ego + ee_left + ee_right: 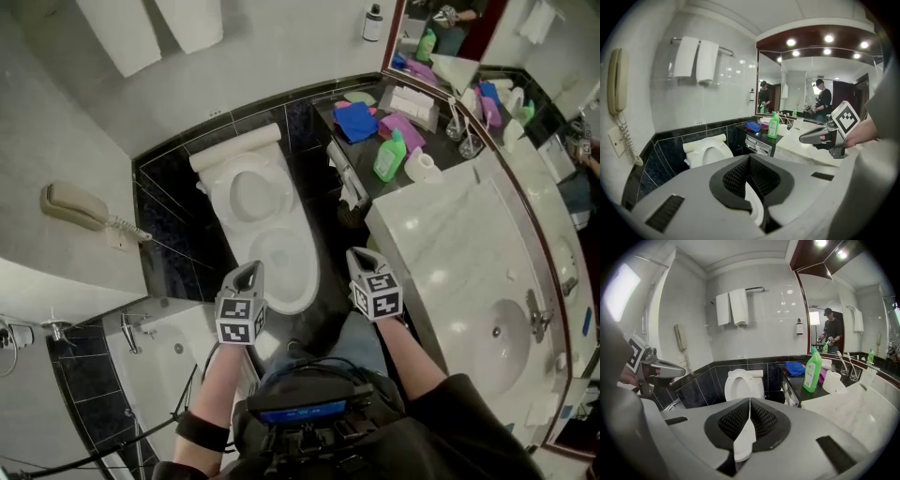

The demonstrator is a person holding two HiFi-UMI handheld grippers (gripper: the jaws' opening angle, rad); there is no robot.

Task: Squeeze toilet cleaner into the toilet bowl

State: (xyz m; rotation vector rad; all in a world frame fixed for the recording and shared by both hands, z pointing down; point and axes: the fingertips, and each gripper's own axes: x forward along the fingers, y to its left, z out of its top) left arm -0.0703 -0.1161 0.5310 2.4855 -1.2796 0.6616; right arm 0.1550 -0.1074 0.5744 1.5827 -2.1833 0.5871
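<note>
The white toilet [302,281] stands with lid and seat raised against the dark tiled wall; it also shows as the toilet [704,152] and the toilet [739,382] in the two gripper views. The green cleaner bottle [389,157] stands upright on the dark shelf right of it, also seen as the bottle [774,125] and the bottle [813,370]. My left gripper [249,270] is over the bowl's near rim, jaws together and empty. My right gripper [359,255] is just right of the bowl, also shut and empty, well short of the bottle.
A marble counter [450,234] with a basin [502,333] runs along the right below a mirror. A toilet roll [422,167], a blue cloth [356,120] and purple items crowd the shelf beside the bottle. A wall phone [75,206] hangs left; a bathtub [169,361] lies at lower left.
</note>
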